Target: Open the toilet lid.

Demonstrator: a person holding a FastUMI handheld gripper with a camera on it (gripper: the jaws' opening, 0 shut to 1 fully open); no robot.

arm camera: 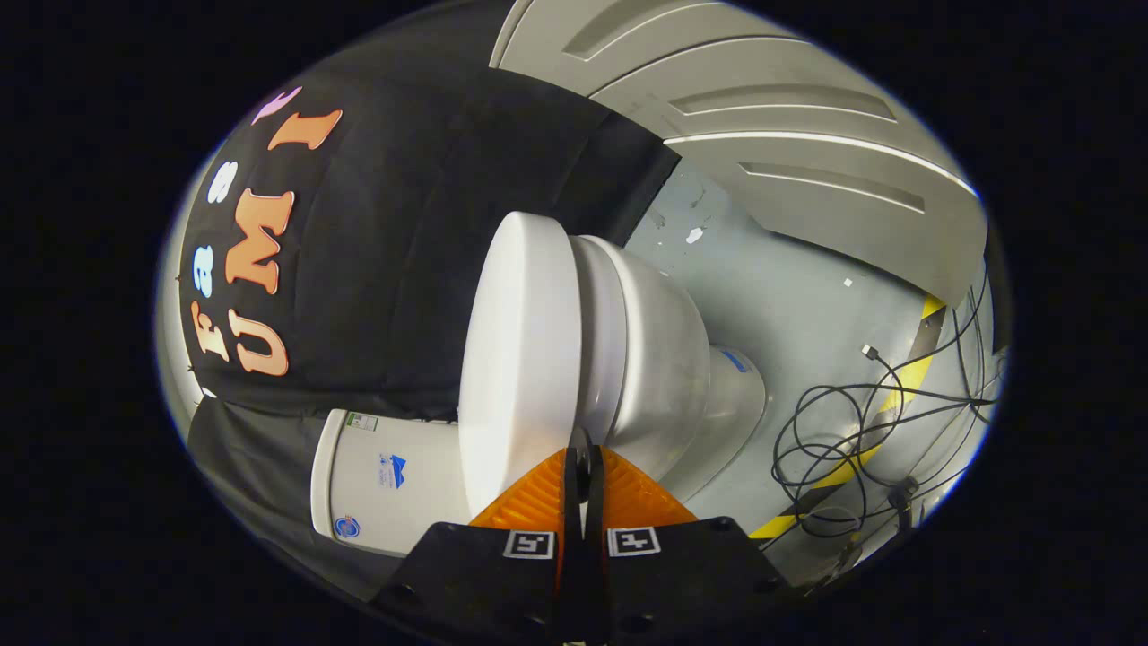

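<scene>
A: Any writing on the toilet?

B: The cistern, lower left of the frame, carries three stickers: a pale one with a green stripe at its top corner, a small blue mark at mid-face, a round blue one by its bottom corner. All too small to read. A blue tab sits on the pedestal. Each finger mount bears a square black-and-white marker.

A: Where does the toilet lid lie relative to the fingers?

B: At frame centre, just ahead of the tips. The view is rolled sideways, so the lid's flat top faces frame-left and the bowl bulges to the right of it. The lid lies closed against the seat. The gripper has its fingers nearly together, only a thin slit between them, tips at the seam where lid rim meets bowl. Whether they grip anything cannot be told.

A: Containers?

B: The bowl's interior is hidden by the lid; the cistern is capped.

A: Surroundings?

B: Grey floor at right, black cables looped over yellow-black tape, grey panelled door at upper right.
</scene>
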